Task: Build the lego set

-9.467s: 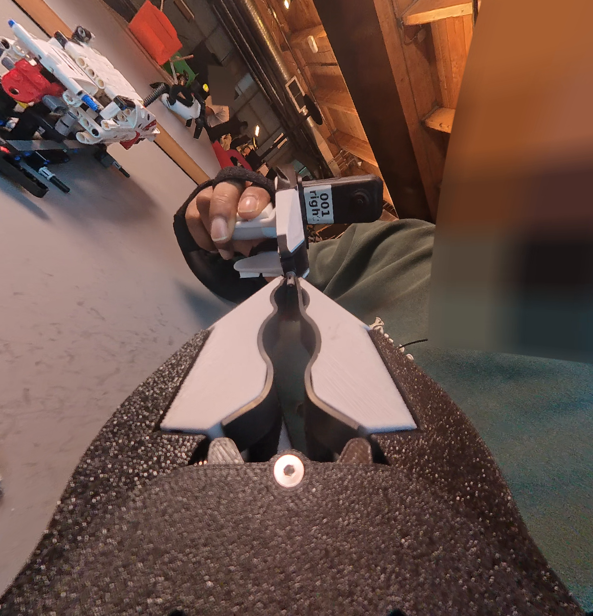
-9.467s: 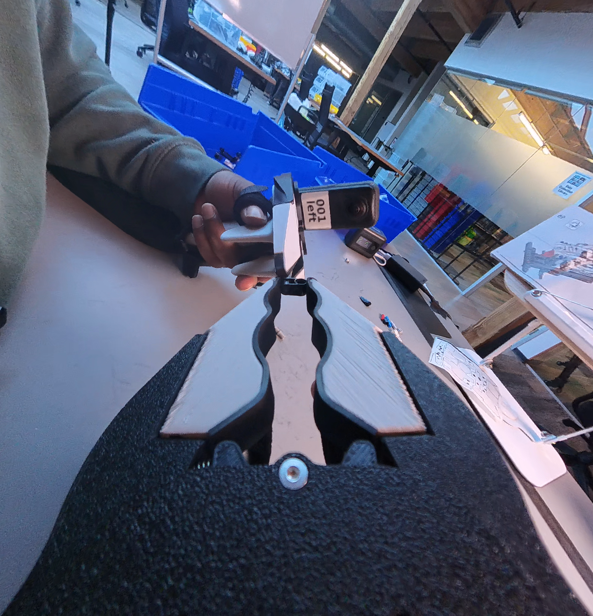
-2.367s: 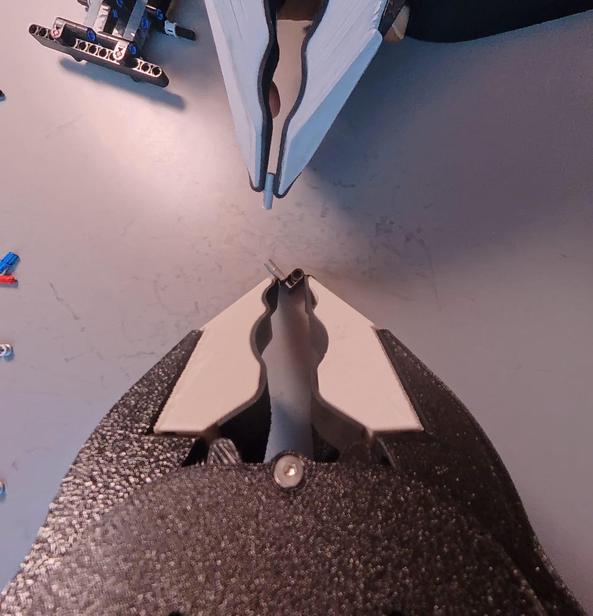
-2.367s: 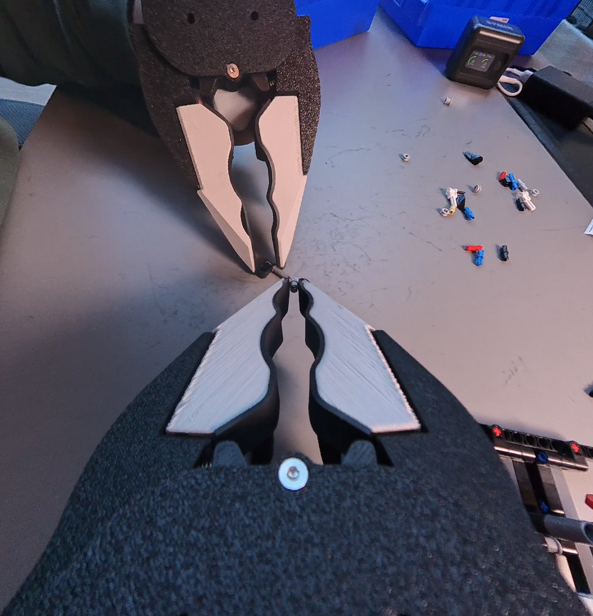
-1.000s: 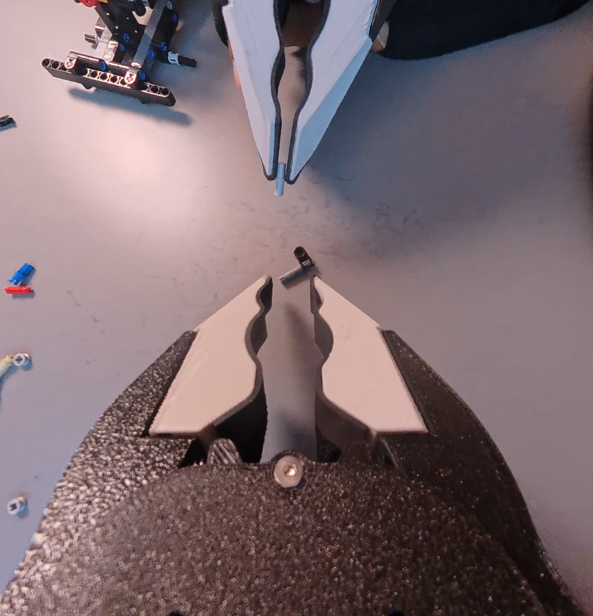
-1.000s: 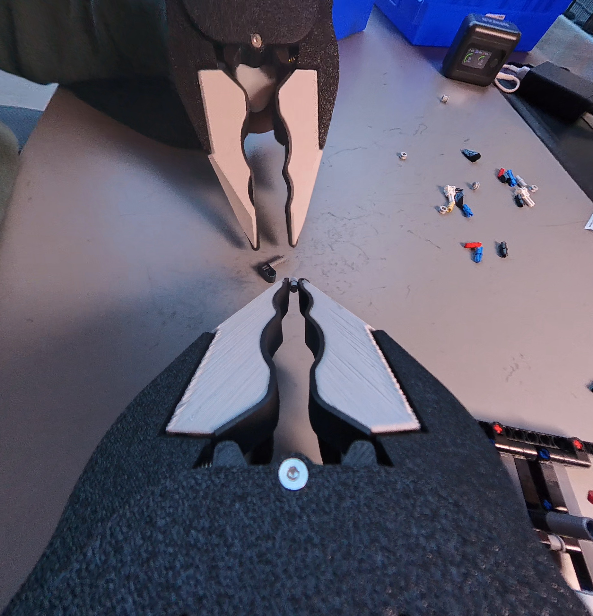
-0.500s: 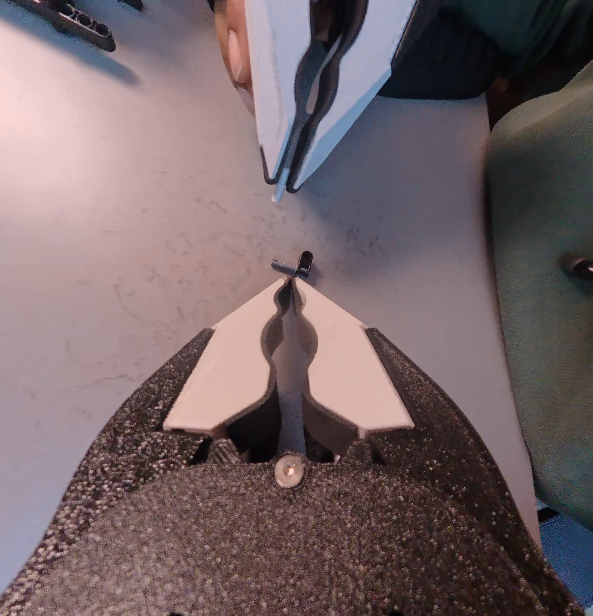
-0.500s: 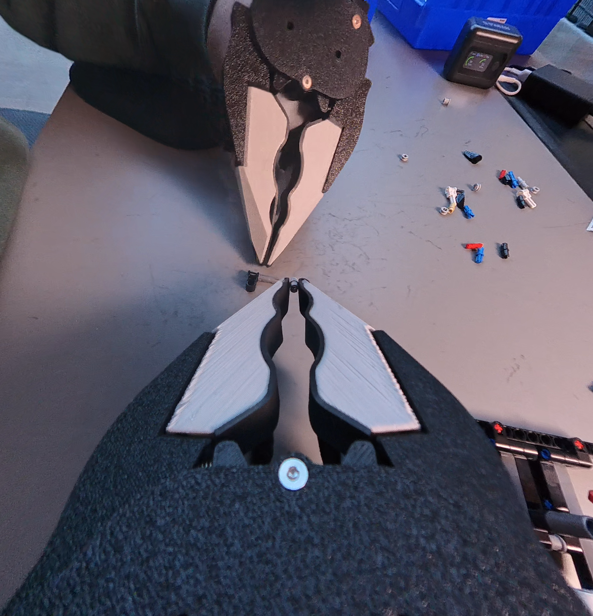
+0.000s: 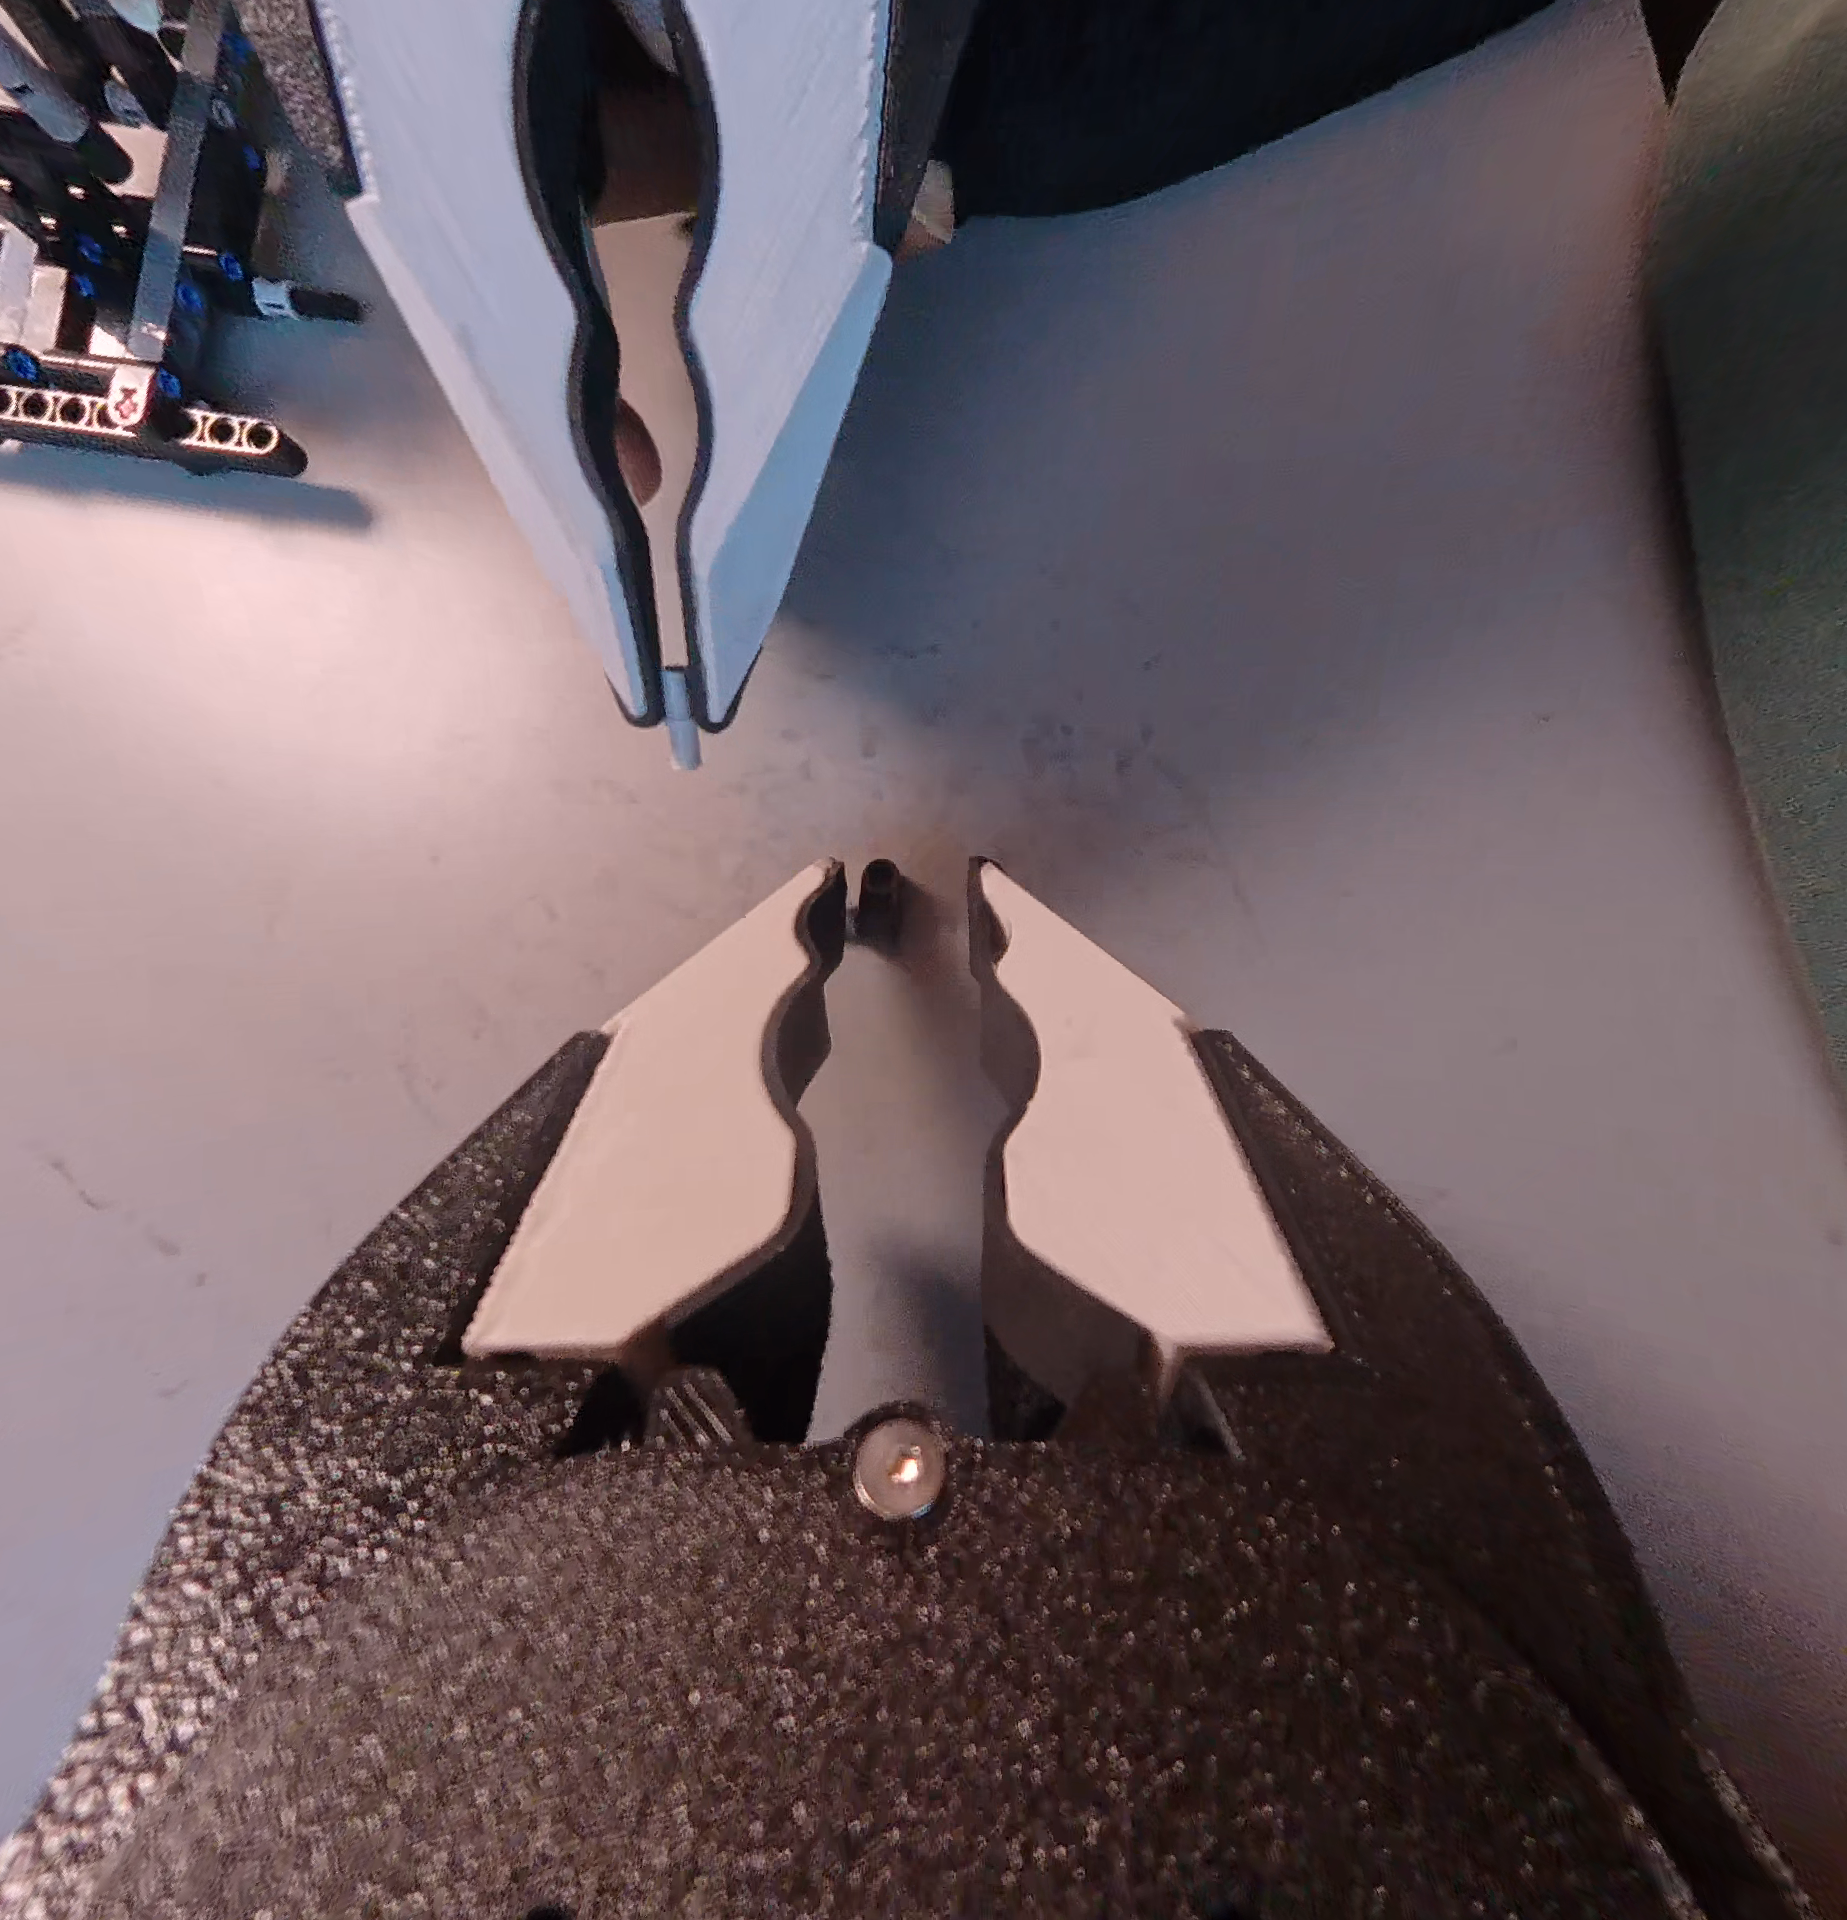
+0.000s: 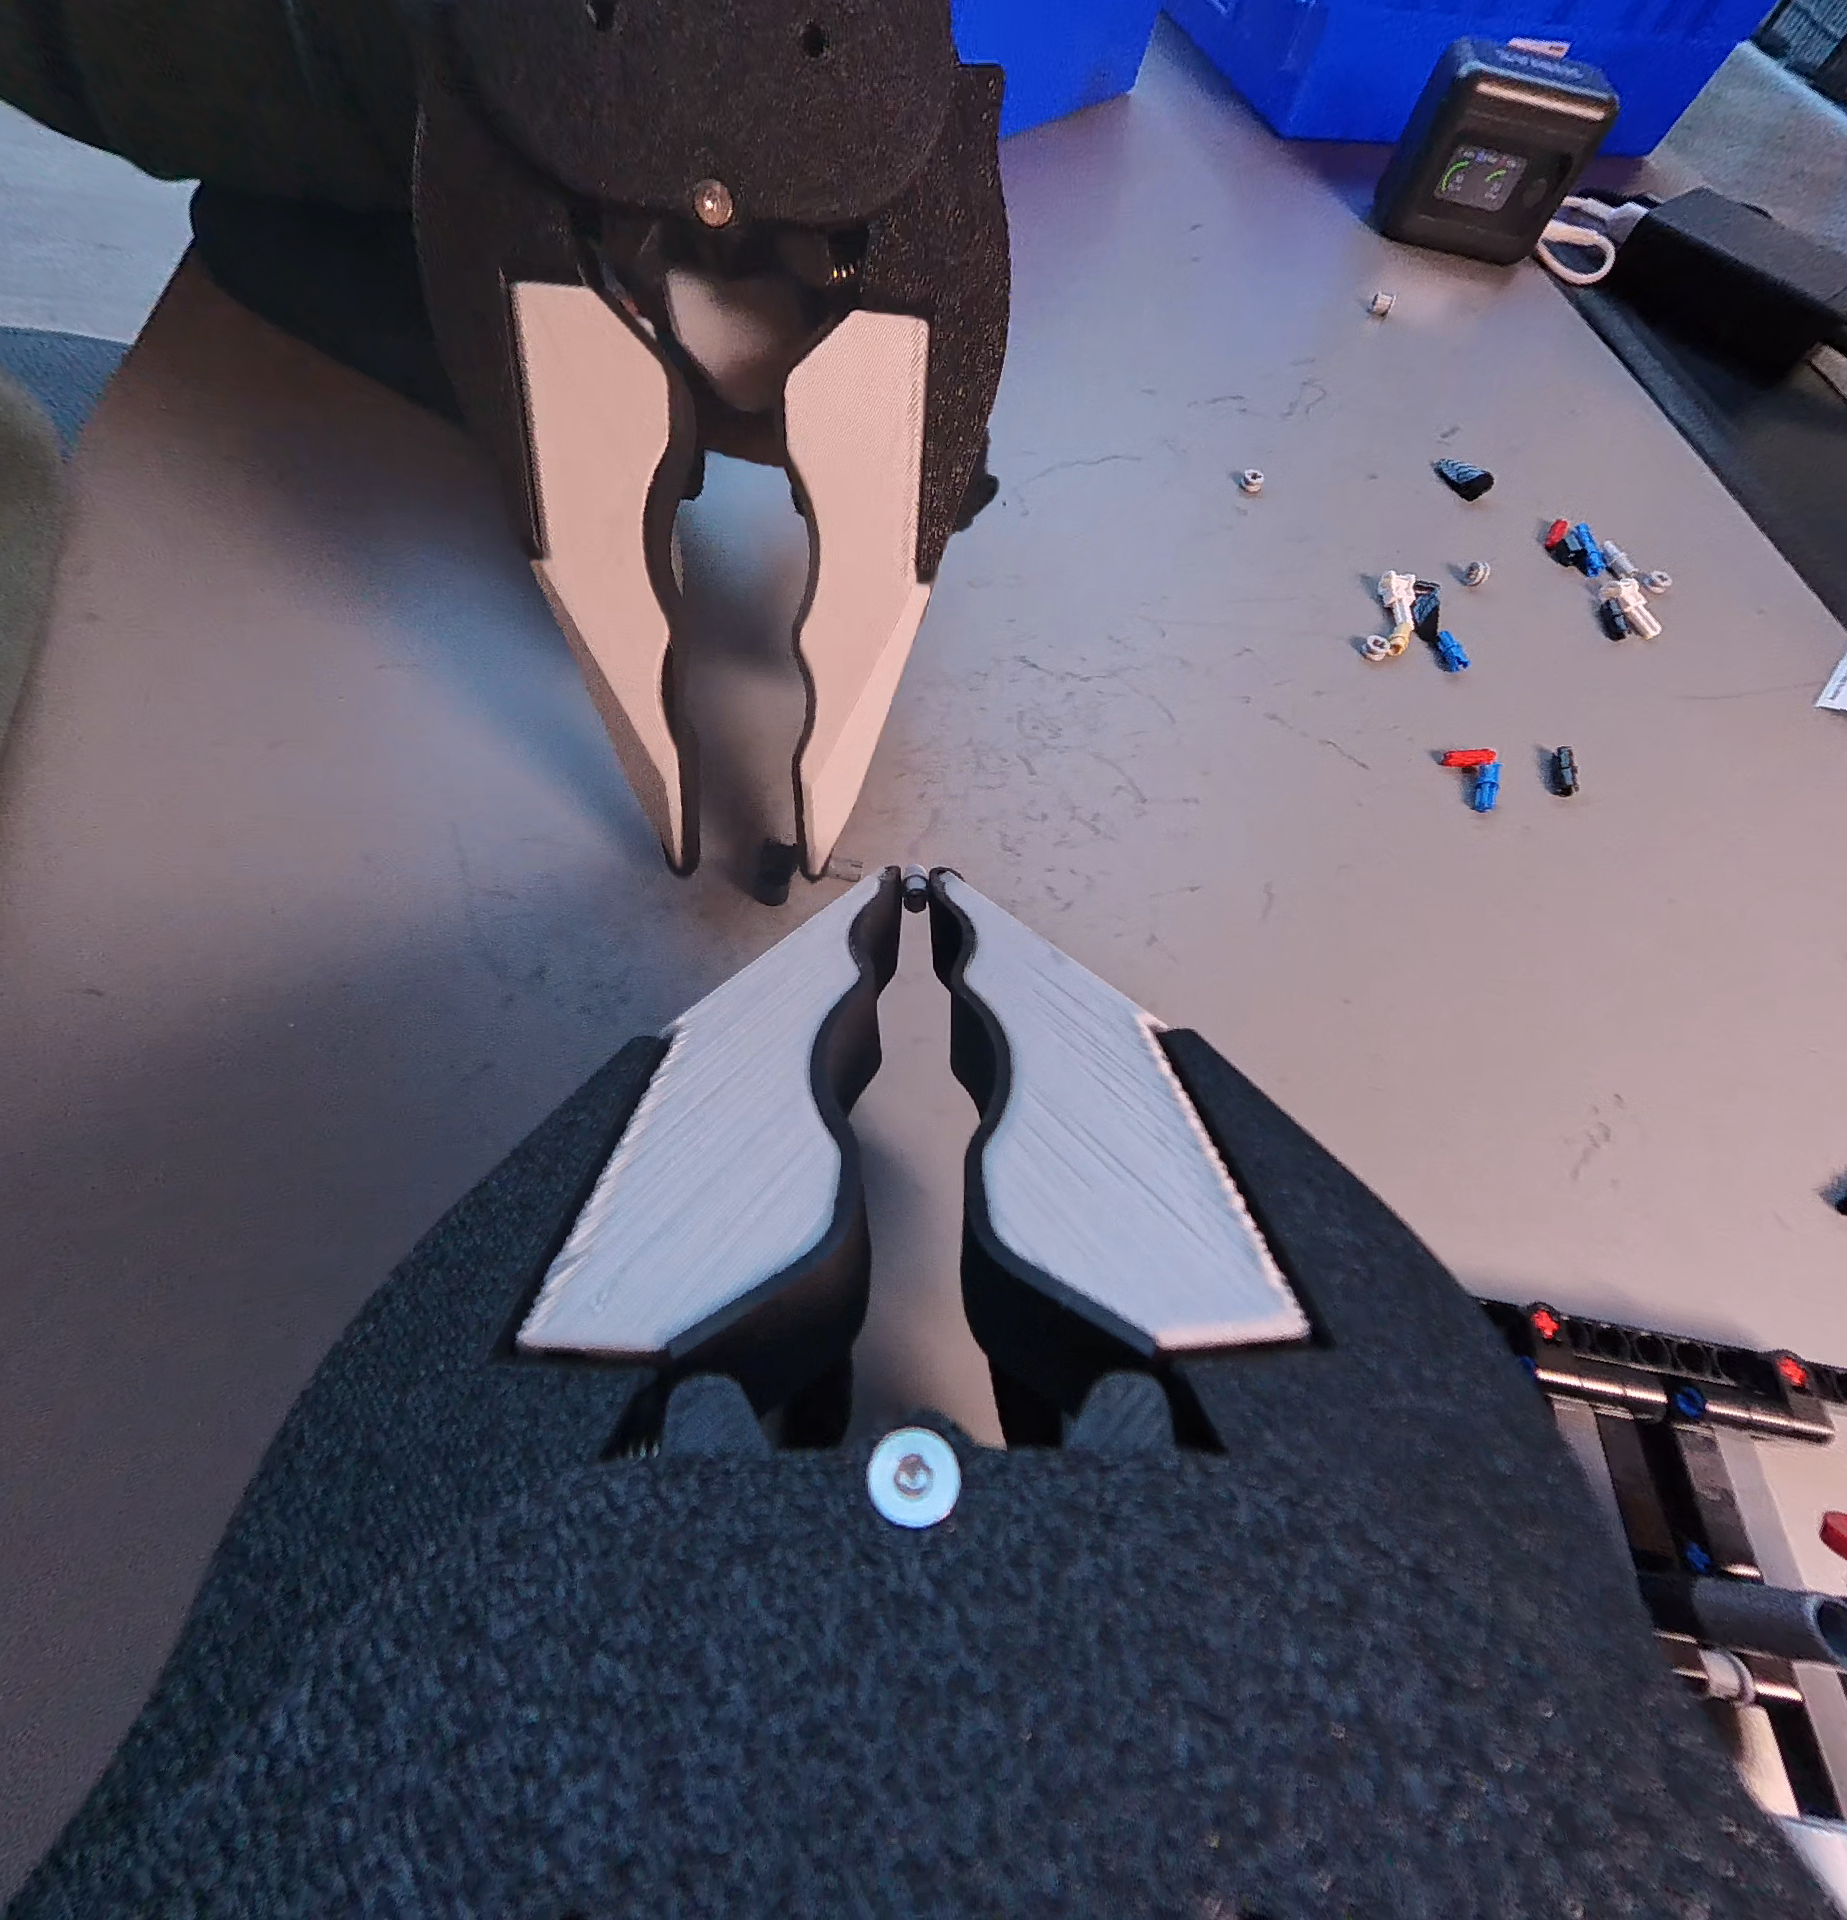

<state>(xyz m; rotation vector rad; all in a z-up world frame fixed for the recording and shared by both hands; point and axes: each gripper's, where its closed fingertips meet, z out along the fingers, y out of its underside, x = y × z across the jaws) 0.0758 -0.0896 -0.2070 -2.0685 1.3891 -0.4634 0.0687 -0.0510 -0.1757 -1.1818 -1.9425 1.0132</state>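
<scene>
Small black connector piece (image 9: 877,902): lies on the grey table (image 9: 1262,644), between the spread tips of the left gripper (image 9: 901,883); no contact with either finger can be made out. Seen from the right wrist view, the same piece (image 10: 771,871) sits just at the left gripper's (image 10: 747,857) tips.

Light grey pin (image 9: 681,717): pinched at the very tips of the right gripper (image 9: 678,707), jaws pressed together on it, its end protruding toward the black piece but apart from it. In the right gripper's (image 10: 912,883) own view the pin (image 10: 912,891) shows only as a small stub.

Partly built black lego frame (image 9: 119,343): near the table's far left edge in the left wrist view.

Loose small parts (image 10: 1501,634), blue, red, black, white: scattered toward the table's right side.

Dark device with screen (image 10: 1490,156), blue bins (image 10: 1345,52): at the far edge.
</scene>
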